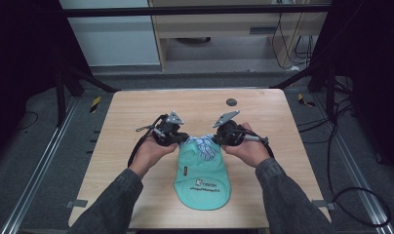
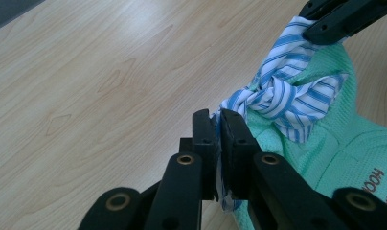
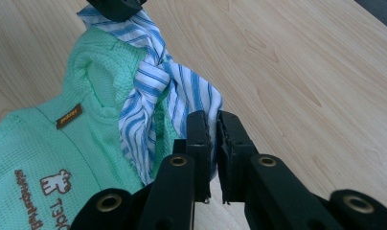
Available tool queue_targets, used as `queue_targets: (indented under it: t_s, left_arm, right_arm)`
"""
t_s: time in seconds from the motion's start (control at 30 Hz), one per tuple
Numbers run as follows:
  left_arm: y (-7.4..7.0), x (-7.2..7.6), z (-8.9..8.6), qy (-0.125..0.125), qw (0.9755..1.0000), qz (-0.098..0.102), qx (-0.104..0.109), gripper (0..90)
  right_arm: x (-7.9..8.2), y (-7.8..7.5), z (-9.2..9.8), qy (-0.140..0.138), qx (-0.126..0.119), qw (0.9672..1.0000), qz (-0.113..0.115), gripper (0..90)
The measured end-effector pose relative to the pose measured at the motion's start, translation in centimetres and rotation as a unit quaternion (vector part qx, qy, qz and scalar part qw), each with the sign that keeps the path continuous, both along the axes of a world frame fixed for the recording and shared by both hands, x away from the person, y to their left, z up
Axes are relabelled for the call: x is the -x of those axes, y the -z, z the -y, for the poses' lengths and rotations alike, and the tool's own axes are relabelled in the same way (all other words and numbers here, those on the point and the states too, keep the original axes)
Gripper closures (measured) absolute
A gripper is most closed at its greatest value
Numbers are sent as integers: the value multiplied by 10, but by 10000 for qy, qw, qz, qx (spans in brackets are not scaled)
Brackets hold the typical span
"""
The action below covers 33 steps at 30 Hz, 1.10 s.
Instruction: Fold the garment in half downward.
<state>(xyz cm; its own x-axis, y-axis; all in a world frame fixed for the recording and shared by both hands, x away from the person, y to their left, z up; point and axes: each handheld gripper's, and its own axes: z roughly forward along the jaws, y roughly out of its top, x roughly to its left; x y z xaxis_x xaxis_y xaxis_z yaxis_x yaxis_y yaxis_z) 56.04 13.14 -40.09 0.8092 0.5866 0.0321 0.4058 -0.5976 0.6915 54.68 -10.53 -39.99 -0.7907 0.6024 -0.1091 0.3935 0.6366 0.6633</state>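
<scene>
A mint-green waffle-knit garment (image 1: 203, 181) with a brown printed logo lies near the table's front edge. Its blue-and-white striped ties (image 1: 203, 145) are knotted at its far end. My left gripper (image 1: 181, 140) is shut on the left tie end (image 2: 230, 103), just left of the knot (image 2: 273, 93). My right gripper (image 1: 215, 140) is shut on the right tie end (image 3: 201, 103). In the left gripper view the green cloth (image 2: 345, 143) lies to the right, with the right gripper (image 2: 325, 24) at the top. The right gripper view has the cloth (image 3: 62, 153) at the left and the left gripper (image 3: 116, 7) at the top.
The wooden table (image 1: 136, 112) carries a small dark round disc (image 1: 231, 102) near its far edge. Black frame posts stand at both far corners. Cables lie on the floor to the right (image 1: 351, 195).
</scene>
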Motion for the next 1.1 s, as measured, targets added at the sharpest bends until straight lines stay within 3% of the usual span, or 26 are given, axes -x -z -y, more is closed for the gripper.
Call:
queue_targets:
  t_s: [0.43, 1.1]
  left_arm:
    - [0, -7, -2, -64, 10000, -35, 15, 854]
    - [-18, -18, 3, -78, 9997, 190, -159, 855]
  right_arm:
    - [-4, -4, -4, 0, 26, 10000, 23, 841]
    - [-14, -15, -1, 57, -43, 9999, 133, 841]
